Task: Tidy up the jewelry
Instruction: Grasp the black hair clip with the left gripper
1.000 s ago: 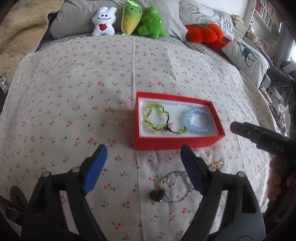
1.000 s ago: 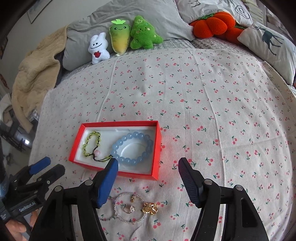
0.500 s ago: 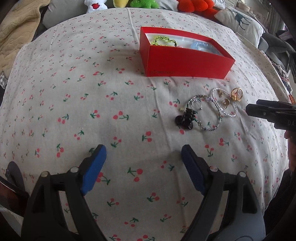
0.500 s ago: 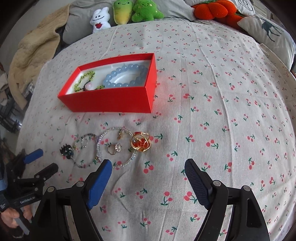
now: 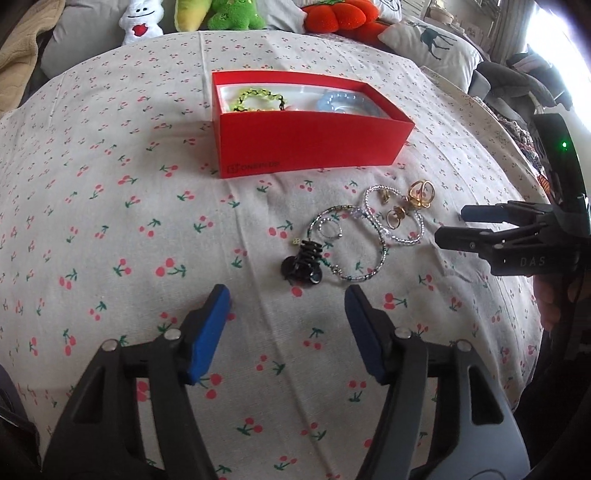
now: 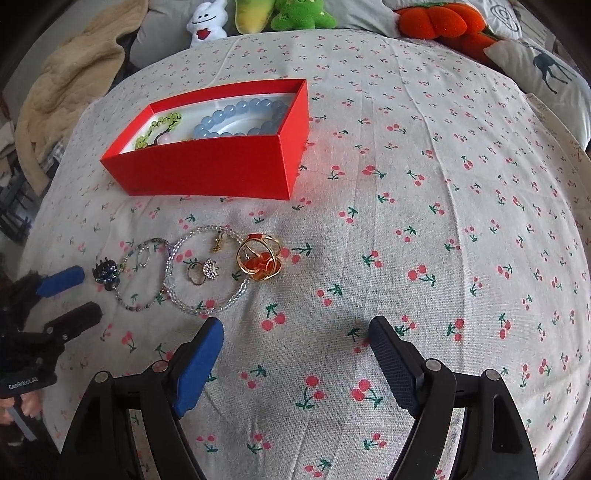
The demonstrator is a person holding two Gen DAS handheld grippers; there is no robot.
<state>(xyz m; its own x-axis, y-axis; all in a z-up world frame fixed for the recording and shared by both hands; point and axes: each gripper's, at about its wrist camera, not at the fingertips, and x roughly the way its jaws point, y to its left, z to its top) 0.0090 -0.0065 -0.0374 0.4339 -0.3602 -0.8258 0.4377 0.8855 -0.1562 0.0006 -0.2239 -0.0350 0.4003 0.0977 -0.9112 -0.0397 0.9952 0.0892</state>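
- While two bracelets lie in the red box (image 6: pixel 207 170), loose rings, bracelets and a black clip (image 5: pixel 303 264) wait on the bedspread (image 6: pixel 424 221).
- Left gripper (image 5: pixel 286 314) and right gripper (image 6: pixel 295 339): fingers wide, empty.

Cherry-print bed (image 6: pixel 424 155), red box (image 6: pixel 207 173), loose bracelets (image 6: pixel 207 273), gold ring (image 6: pixel 258 260), plush toys (image 6: pixel 258 14)
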